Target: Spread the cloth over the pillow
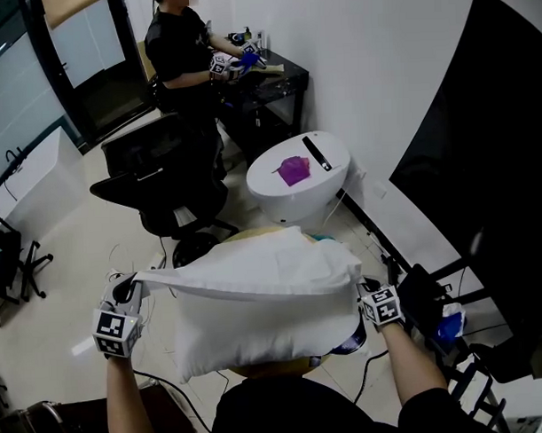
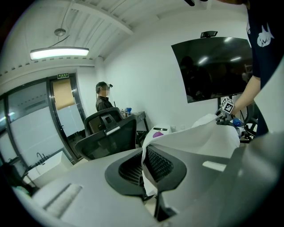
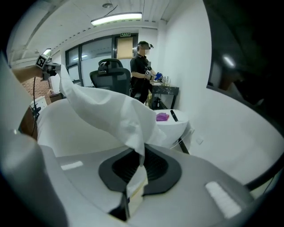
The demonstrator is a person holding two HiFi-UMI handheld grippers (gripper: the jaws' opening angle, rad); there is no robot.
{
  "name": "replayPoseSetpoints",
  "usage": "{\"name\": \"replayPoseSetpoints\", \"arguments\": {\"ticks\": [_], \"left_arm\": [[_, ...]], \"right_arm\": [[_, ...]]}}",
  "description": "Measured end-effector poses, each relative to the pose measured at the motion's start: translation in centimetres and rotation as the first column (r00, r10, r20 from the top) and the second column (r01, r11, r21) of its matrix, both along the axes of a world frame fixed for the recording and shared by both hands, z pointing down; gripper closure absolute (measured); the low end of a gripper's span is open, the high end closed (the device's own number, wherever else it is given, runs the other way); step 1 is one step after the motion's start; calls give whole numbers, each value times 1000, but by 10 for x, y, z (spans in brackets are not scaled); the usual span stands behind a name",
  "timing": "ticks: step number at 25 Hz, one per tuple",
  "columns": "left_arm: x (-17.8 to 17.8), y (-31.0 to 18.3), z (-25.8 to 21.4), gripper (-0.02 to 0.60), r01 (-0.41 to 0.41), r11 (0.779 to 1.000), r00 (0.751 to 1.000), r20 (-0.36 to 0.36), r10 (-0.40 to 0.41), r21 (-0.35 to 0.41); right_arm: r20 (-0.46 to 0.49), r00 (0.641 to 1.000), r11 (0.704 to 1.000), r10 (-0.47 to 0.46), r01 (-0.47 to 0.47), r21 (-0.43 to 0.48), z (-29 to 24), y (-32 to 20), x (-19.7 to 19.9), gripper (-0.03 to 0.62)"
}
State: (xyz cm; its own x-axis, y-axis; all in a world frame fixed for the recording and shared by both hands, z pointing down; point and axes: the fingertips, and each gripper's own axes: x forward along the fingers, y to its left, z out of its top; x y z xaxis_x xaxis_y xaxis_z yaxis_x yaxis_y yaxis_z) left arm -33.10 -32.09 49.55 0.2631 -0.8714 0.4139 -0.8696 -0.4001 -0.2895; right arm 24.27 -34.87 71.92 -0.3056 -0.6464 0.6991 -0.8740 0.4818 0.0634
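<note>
A white cloth hangs stretched between my two grippers, above a plump white pillow that lies in front of me. In the head view my left gripper holds the cloth's left corner and my right gripper its right corner. The left gripper view shows the jaws shut on a fold of the cloth, with the right gripper far across. In the right gripper view a bunched cloth corner is pinched between the shut jaws, the pillow lies below, and the left gripper is at the far end.
Beyond the pillow stands a white round table with a purple object and a black remote. A black office chair is at the left. Another person works at a black desk. A dark screen hangs on the right wall.
</note>
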Motion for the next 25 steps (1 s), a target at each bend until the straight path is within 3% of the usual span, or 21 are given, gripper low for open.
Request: {"name": "replayPoseSetpoints", "arguments": {"ticks": [6, 13, 20, 25], "left_arm": [[0, -14, -6, 581, -2, 1000, 1000, 15, 2, 5], [-11, -37, -23, 581, 8, 999, 999, 40, -10, 40], [-31, -51, -54, 581, 48, 996, 997, 61, -52, 76], [-29, -49, -62, 581, 40, 995, 998, 48, -45, 95]], "right_arm": [[-32, 998, 985, 51, -45, 165, -70, -44, 13, 583], [-101, 994, 953, 49, -16, 302, -153, -109, 15, 583], [-176, 981, 899, 86, -1, 438, -244, -170, 22, 583], [-281, 954, 852, 106, 58, 520, -299, -195, 23, 583]]}}
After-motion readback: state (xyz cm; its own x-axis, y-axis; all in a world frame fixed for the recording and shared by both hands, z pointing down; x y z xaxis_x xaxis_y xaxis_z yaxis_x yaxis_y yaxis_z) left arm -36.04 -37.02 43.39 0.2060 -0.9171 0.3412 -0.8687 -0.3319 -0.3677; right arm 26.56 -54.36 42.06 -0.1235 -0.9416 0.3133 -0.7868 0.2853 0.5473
